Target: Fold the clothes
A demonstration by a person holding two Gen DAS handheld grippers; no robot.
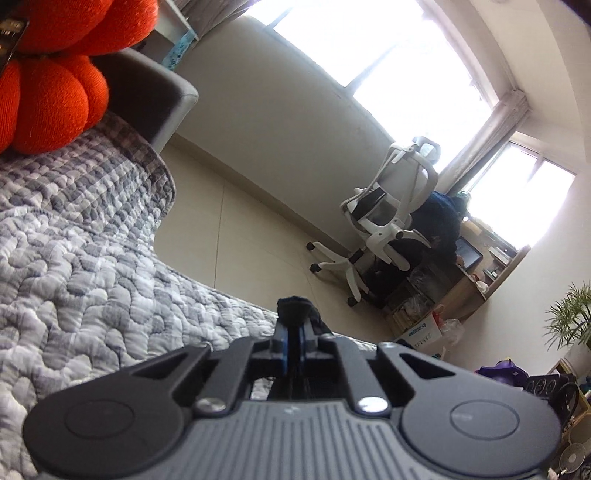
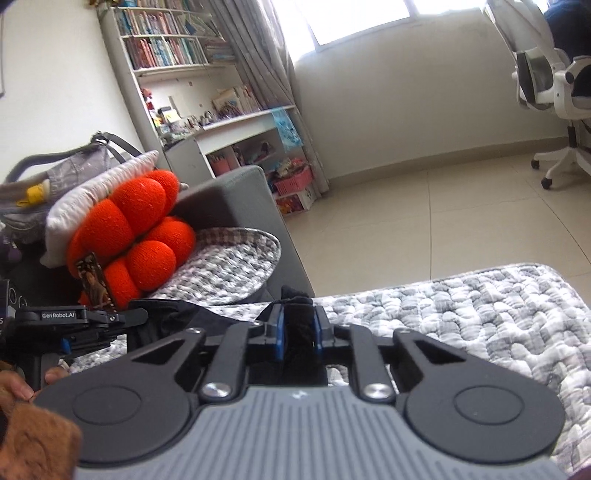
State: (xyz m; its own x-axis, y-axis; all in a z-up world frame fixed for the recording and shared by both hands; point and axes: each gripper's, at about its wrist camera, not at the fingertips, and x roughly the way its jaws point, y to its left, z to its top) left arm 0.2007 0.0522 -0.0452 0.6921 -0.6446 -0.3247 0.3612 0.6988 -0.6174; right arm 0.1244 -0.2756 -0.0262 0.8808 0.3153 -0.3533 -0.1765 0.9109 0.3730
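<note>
Quilted cover (image 2: 461, 314) below left gripper (image 2: 122, 325) marked "GenRobot.AI".

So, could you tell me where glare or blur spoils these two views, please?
Left wrist view: the windows are blown out white, and straight wall edges bow from fisheye distortion. Right wrist view: the window glares less, and the bookshelf looks soft.

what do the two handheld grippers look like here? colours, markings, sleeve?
Both match: a grey ribbed body, two black round-ended linkage arms with silver pivot bolts, black fingers lined with blue pads. In the right wrist view the left gripper shows white "GenRobot.AI" lettering on its side, the right gripper a small pale mark on its body. A brown fuzzy sleeve is worn. No cables visible.
</note>
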